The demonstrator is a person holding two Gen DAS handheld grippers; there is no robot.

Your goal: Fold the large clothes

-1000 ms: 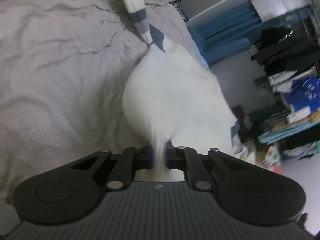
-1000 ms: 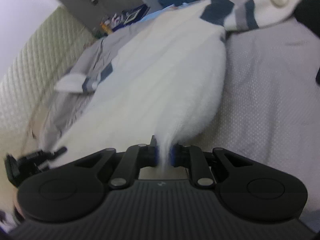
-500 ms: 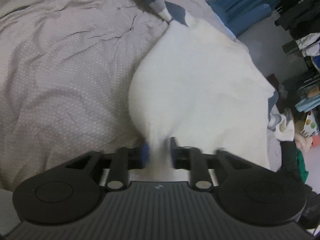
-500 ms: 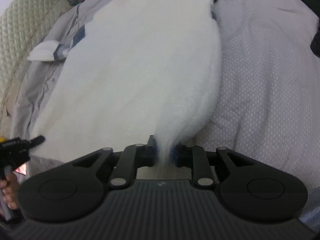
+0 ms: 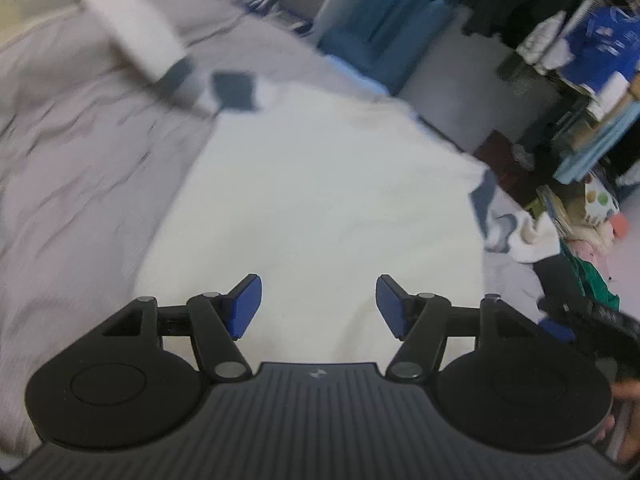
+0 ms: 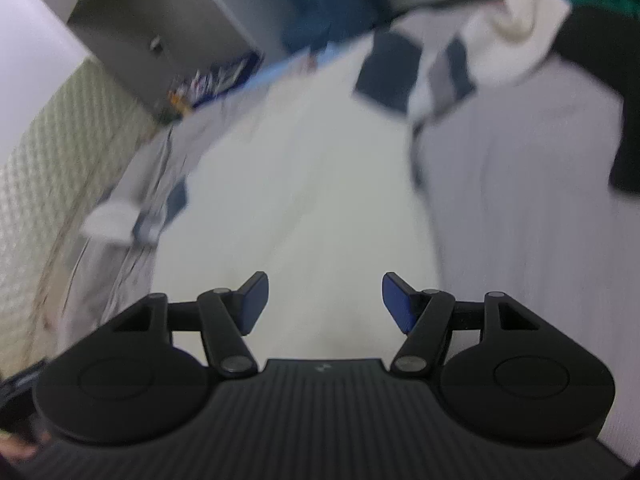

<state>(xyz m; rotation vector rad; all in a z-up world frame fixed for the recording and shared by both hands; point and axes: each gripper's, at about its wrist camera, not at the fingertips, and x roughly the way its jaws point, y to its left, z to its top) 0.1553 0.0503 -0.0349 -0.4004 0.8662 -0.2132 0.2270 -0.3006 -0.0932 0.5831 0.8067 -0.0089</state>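
Note:
A large white fleece garment (image 5: 320,184) with navy and grey striped sleeves lies spread flat on the grey bed (image 5: 72,168). My left gripper (image 5: 318,304) is open and empty just above its near hem. One sleeve (image 5: 160,56) lies at the far left, the other (image 5: 504,220) at the right. In the right wrist view the garment (image 6: 304,184) runs away from my open, empty right gripper (image 6: 324,304), with a striped sleeve (image 6: 452,68) at the far right and another (image 6: 132,216) at the left. Both views are blurred.
A blue cabinet (image 5: 384,20) stands past the bed. Shelves with clothes and clutter (image 5: 580,80) fill the right. A dark garment (image 6: 628,140) lies on the bed's right side. A quilted headboard (image 6: 48,160) is at the left. The other gripper (image 5: 592,324) shows at right.
Both grippers have opened and let go of the garment's hem. The garment has dropped from a lifted bulge to lying flat on the bed. Both cameras have tilted up.

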